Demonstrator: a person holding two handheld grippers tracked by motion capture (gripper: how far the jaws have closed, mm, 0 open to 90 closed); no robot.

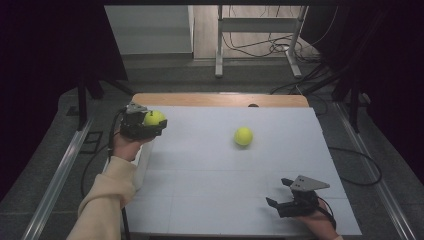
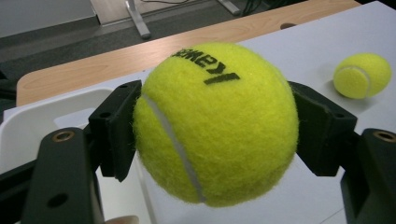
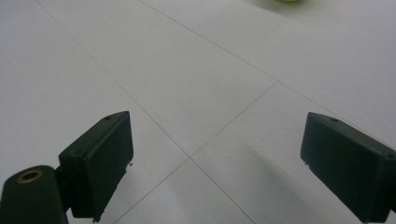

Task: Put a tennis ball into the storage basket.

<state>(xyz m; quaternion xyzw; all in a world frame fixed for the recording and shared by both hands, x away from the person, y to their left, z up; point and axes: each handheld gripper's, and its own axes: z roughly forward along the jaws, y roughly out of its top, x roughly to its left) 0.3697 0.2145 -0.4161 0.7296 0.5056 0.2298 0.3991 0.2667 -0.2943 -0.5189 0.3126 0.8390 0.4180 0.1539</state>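
My left gripper hangs over the table's far left edge, shut on a yellow tennis ball. In the left gripper view the black pads press both sides of that ball, whose black lettering faces up. A second yellow tennis ball lies free on the white table top, right of the held one; it also appears in the left gripper view. My right gripper rests low near the front right corner, its jaws wide open over bare table with nothing between them.
A white container sits just below and beside the left gripper at the table's left edge. A wooden strip runs along the far edge. Beyond it are dark floor, a desk frame and loose cables.
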